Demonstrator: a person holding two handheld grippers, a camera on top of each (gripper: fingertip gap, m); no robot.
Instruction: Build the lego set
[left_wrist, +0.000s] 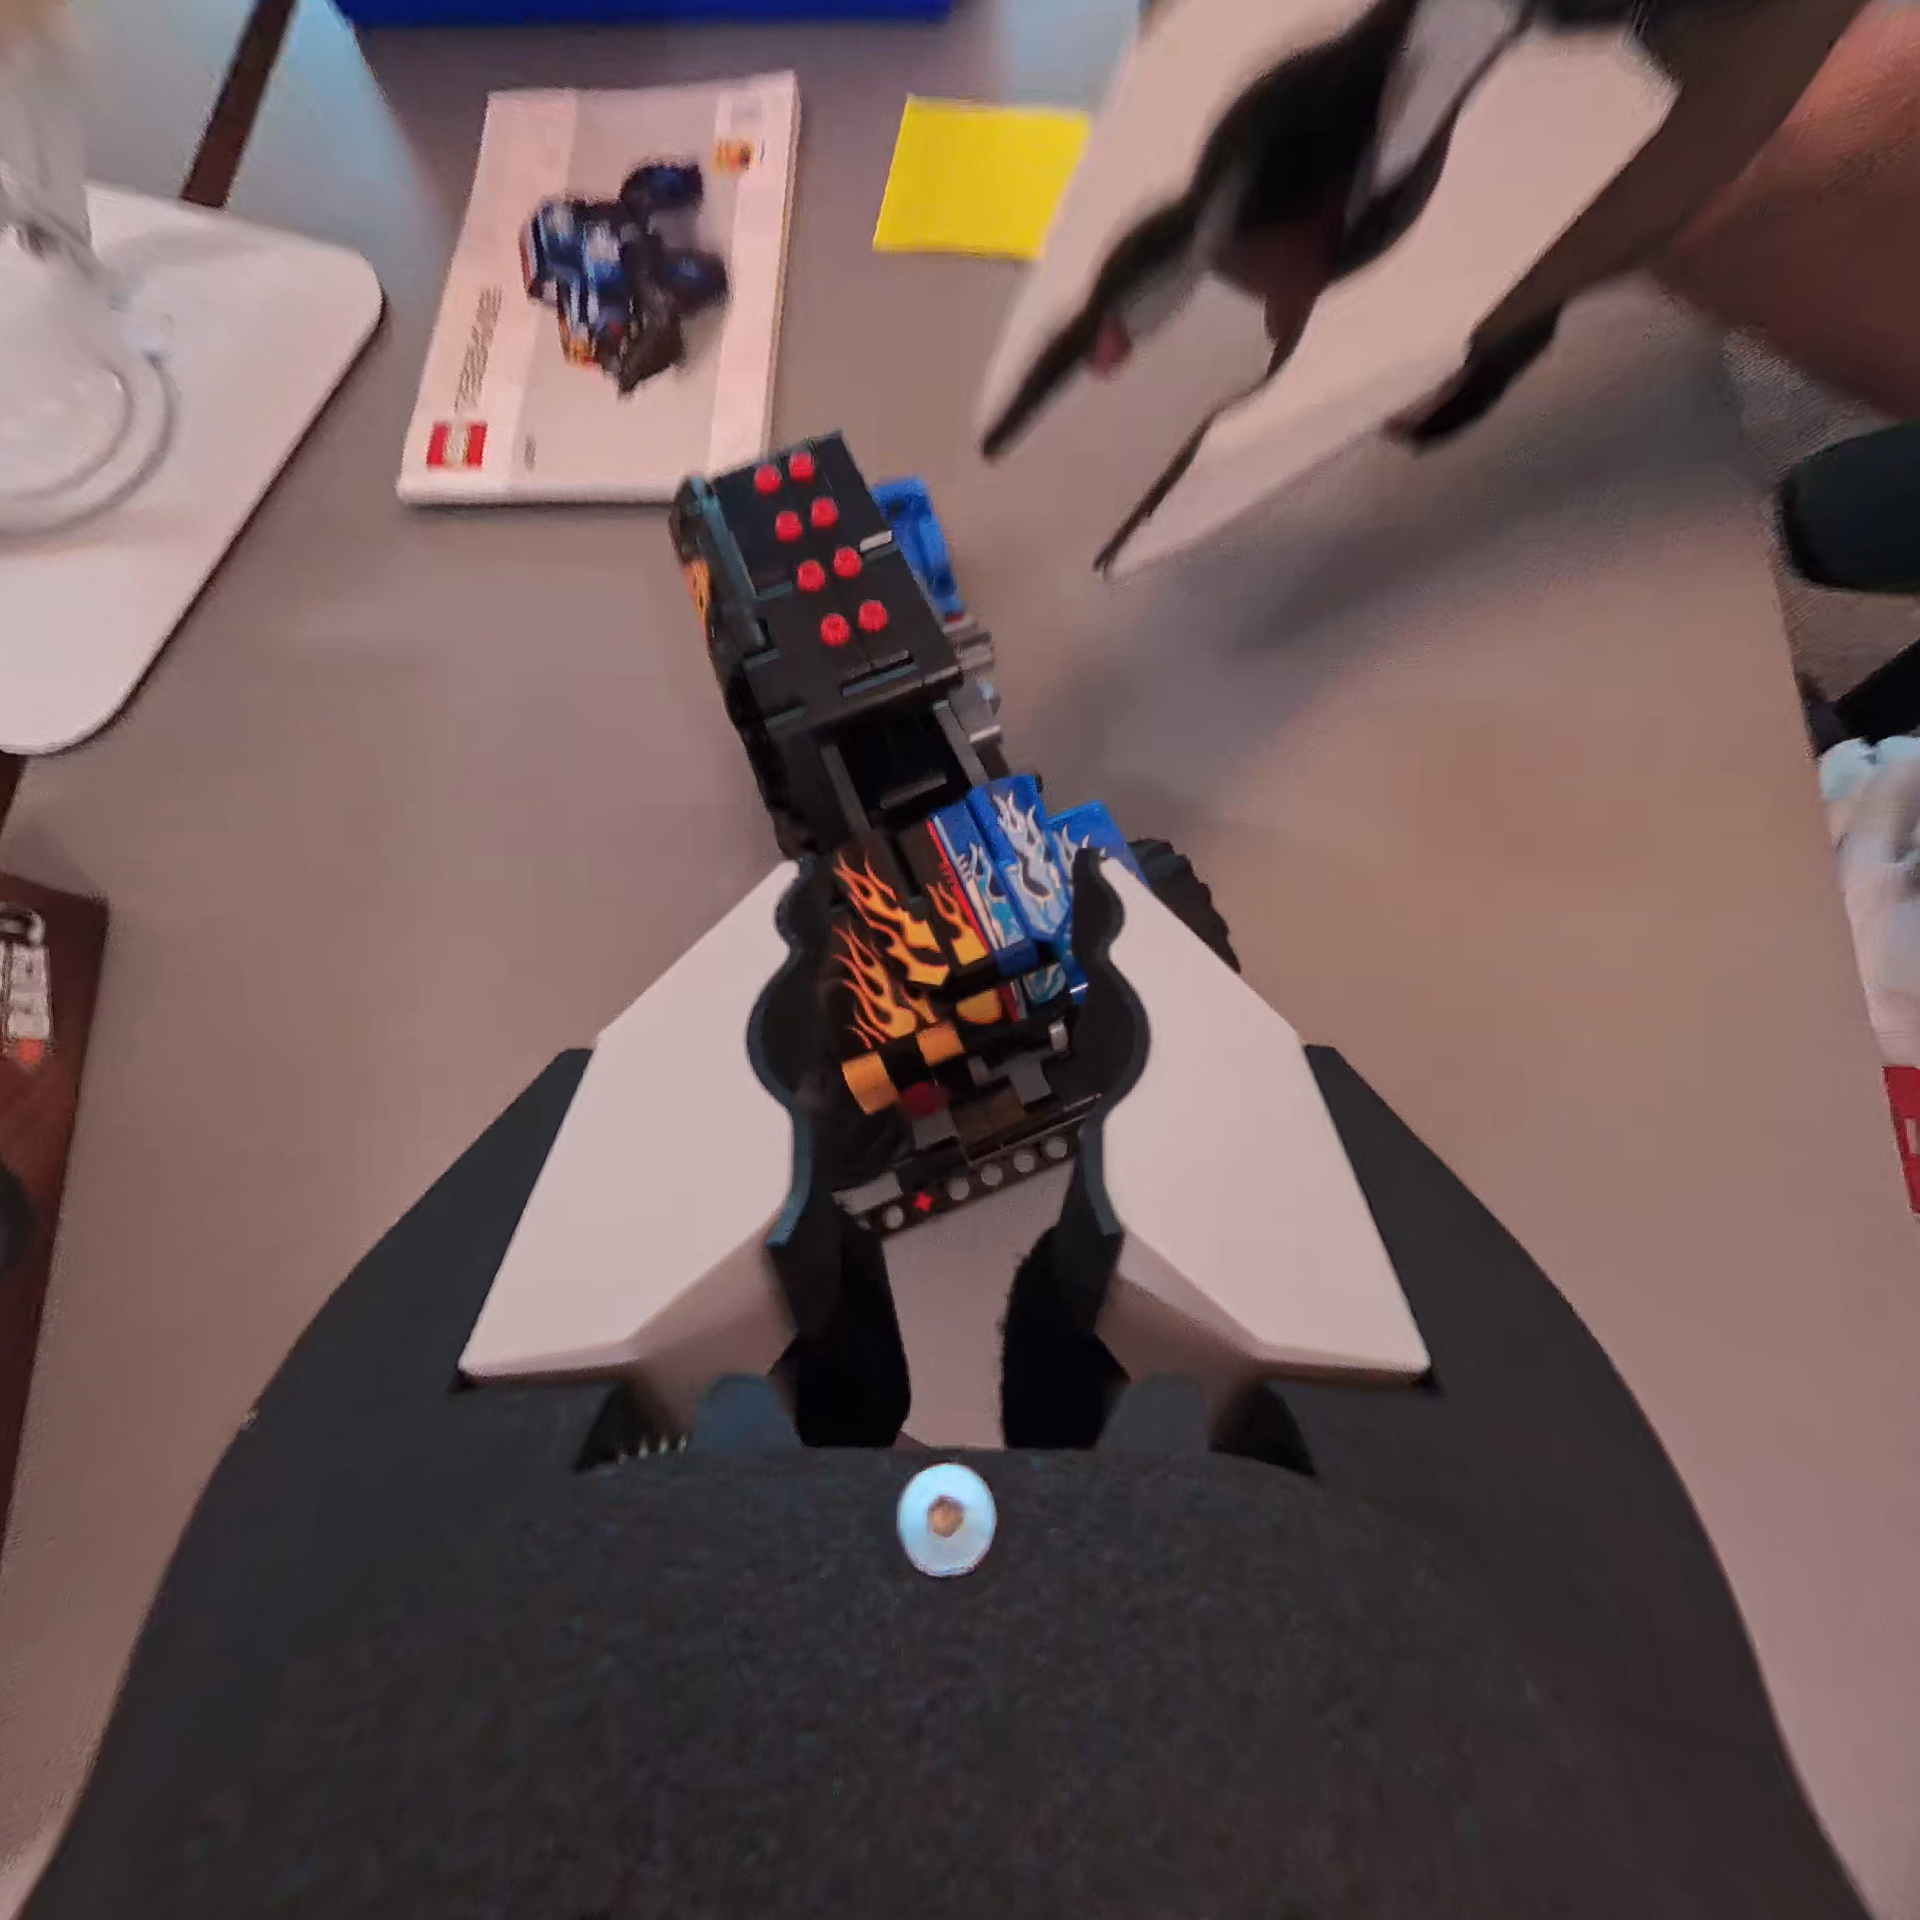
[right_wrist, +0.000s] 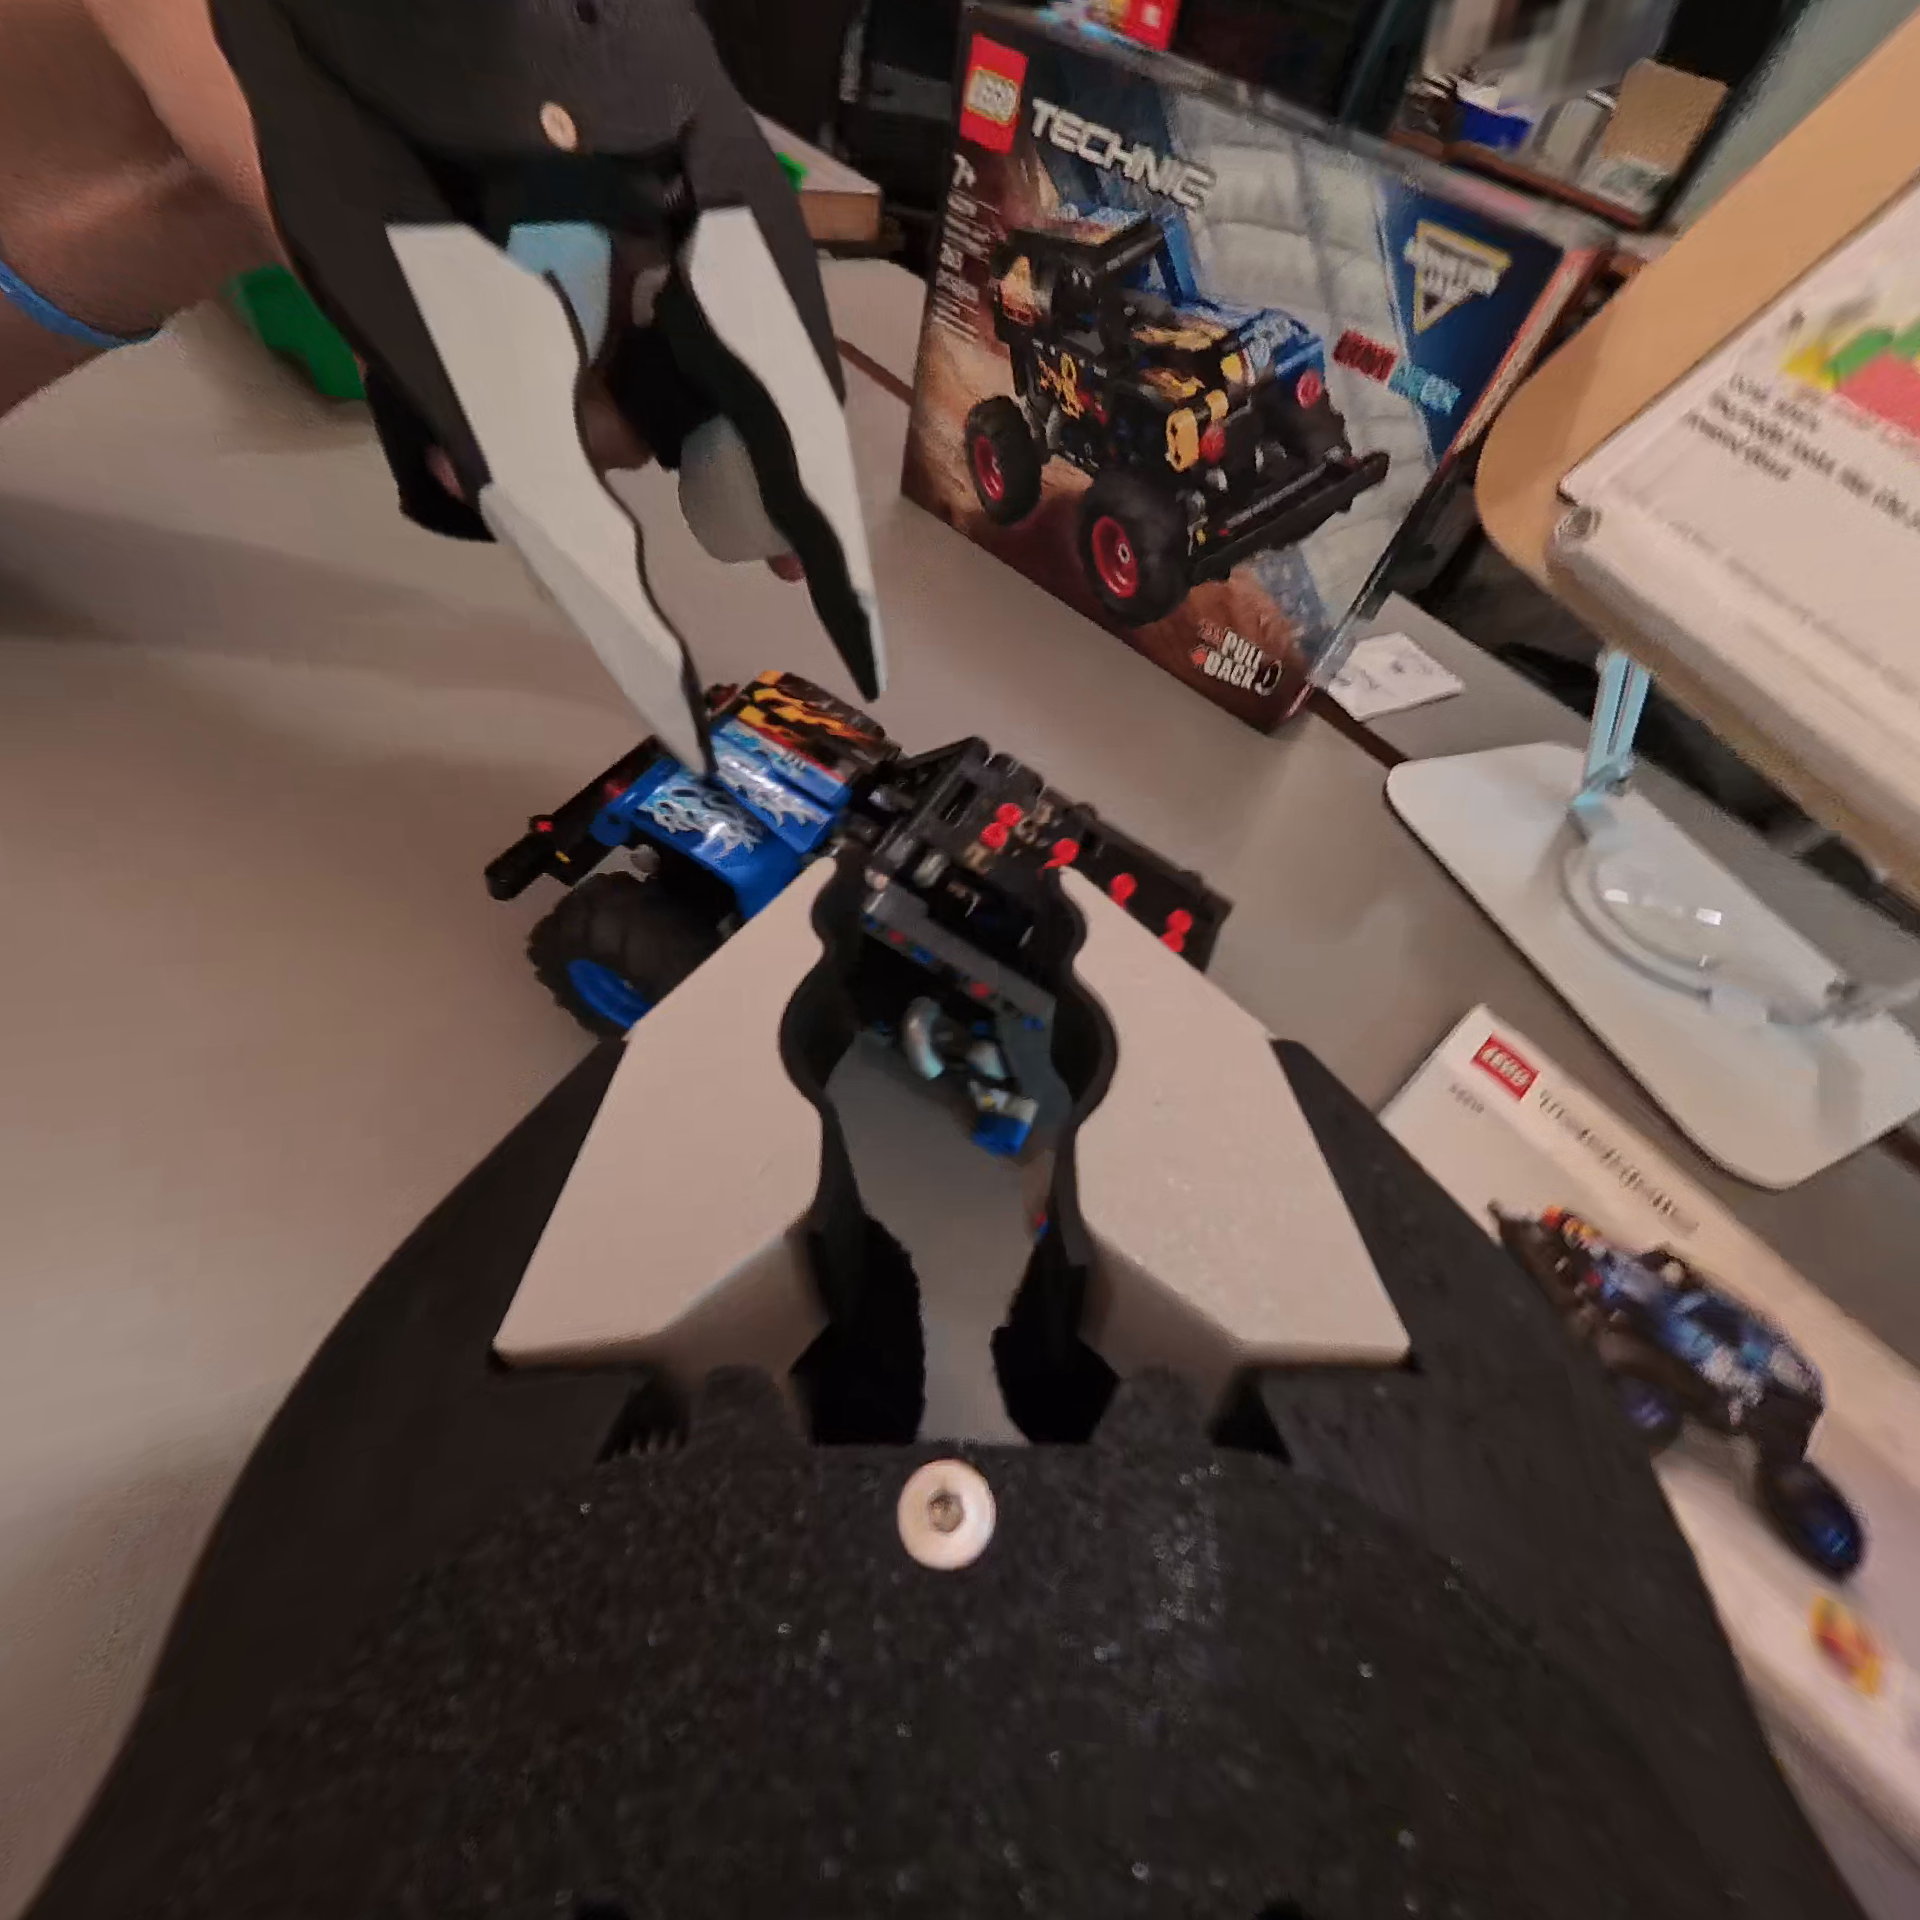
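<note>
Toy brick monster truck (left_wrist: 914, 831) on grey table (left_wrist: 416, 831), hood clamped between left gripper (left_wrist: 940, 883) fingers. Right gripper (right_wrist: 940, 883) unclenched, straddling the truck's black rear without clear contact. Instruction booklet (left_wrist: 603, 291), yellow note (left_wrist: 977, 177) beyond; product box (right_wrist: 1195, 416) behind.

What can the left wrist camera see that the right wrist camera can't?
Only the left wrist view shows the yellow sheet. Only the right wrist view shows the toy's box standing behind. Both show the brick truck, the instruction booklet, the white stand base, the left gripper straddling the truck's hood, and the right gripper open.
</note>
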